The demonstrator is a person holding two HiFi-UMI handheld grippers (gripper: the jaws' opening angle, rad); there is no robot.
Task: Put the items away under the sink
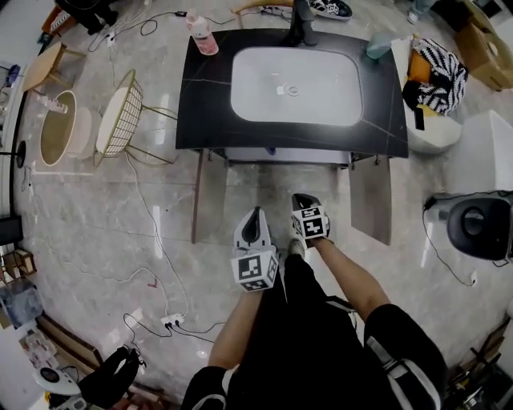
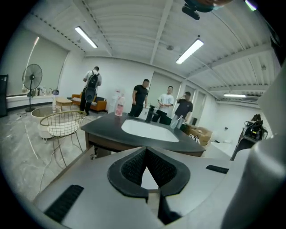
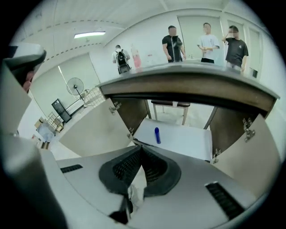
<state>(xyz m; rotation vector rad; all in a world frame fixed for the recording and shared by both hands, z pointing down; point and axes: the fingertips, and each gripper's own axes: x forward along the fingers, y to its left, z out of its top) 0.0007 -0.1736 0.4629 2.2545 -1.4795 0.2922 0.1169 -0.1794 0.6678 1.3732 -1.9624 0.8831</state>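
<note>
The sink cabinet has a black top and a white basin; both its doors stand open. A pink bottle and a pale green bottle stand on the top beside the black tap. In the right gripper view a small blue item lies on the white shelf under the sink. My left gripper and right gripper hover side by side in front of the cabinet, both shut and empty. The left gripper points at the counter, the right gripper at the shelf.
A wire chair and a round tub stand left of the cabinet. Cables and a power strip lie on the floor. A black machine and a zebra-print bag are at the right. Several people stand behind the sink.
</note>
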